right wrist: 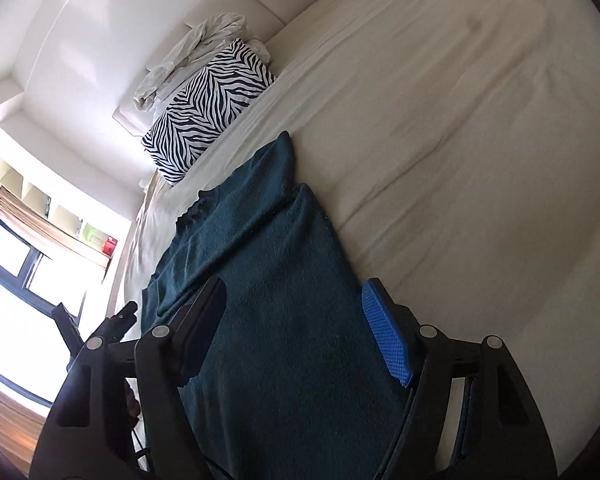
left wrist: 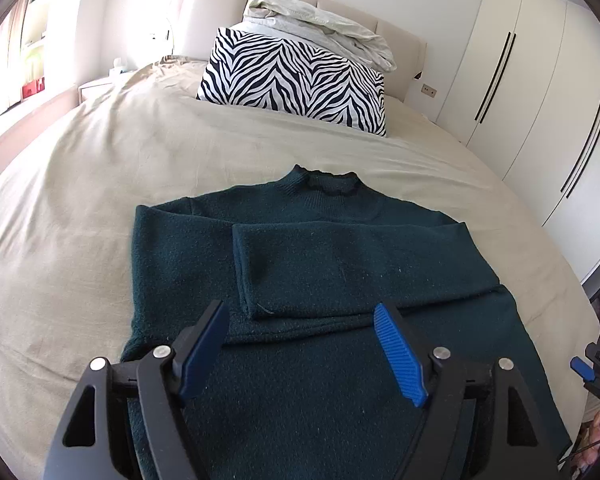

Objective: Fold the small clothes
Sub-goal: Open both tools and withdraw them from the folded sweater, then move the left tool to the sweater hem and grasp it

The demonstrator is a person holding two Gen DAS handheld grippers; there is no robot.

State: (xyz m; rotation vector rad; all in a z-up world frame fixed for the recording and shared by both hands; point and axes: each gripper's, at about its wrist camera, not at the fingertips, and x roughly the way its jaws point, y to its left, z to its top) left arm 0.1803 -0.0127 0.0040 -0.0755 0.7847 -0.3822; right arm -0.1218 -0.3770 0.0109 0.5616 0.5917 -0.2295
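My left gripper (left wrist: 300,316) stands wide apart, its blue pads (left wrist: 400,354) spread with nothing between them but air, poised just above the dark green sweater (left wrist: 300,248) without, as far as I can see, touching it. From the left wrist view the sweater lies flat on the beige bedsheet (left wrist: 80,200), collar pointing away toward the zebra-print pillow (left wrist: 296,80), with one sleeve folded across the chest so its cuff ends just ahead of my left finger. The hem nearest me is hidden under the gripper's black frame, so I cannot make out how it lies there. At the far right edge of that view I catch only a sliver of my right gripper (left wrist: 592,364), cut off by the lens rim. Turning to the right wrist view, my right gripper (right wrist: 296,300) is likewise spread fully open and grasps nothing; the sweater (right wrist: 276,280) runs lengthwise beneath and between its fingers, its right-hand edge passing close under the blue pad (right wrist: 384,340). Whether the fingers brush the knit I cannot tell. Beyond it lies the zebra-print pillow (right wrist: 208,112), with rumpled white bedding (right wrist: 196,52) behind.
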